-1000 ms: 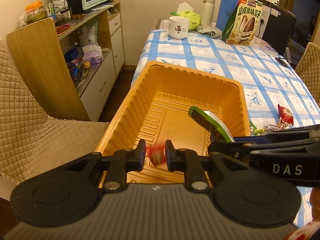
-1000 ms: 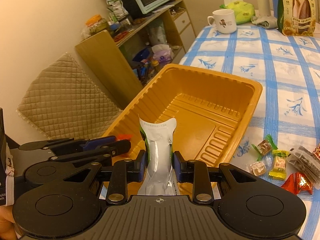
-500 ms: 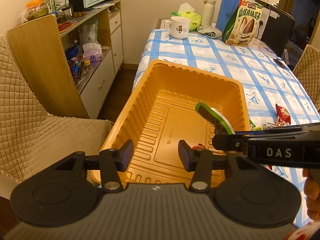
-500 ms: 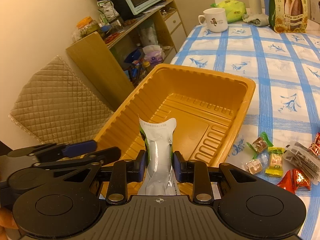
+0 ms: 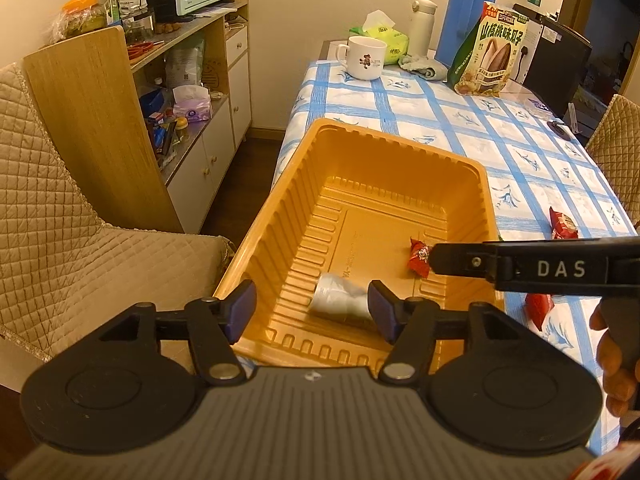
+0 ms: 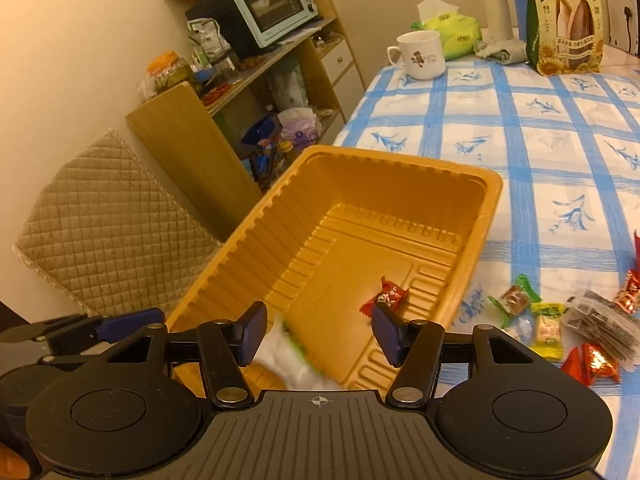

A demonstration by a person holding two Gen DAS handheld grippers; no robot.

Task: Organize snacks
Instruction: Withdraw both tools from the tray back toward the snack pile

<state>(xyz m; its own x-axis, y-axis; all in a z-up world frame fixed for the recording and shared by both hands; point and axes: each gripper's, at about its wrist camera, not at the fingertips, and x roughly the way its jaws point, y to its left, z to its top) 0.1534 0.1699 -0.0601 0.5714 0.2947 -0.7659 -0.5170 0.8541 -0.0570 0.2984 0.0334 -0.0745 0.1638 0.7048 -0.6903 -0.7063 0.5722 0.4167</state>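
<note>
Orange plastic walled the tray at the tabletop edge, where a red candy and a silver-green pouch lay inside. We held the left tool and right tool released, both empty, above its near end. The loose wrapped snacks beside the tray were best taken singly, pinched across the wrapper and released low over the floor.

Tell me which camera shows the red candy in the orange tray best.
The right wrist view: the red candy lies unobstructed on the floor of the orange tray. In the left wrist view, the candy is partly hidden behind the right gripper's fingers.
</note>
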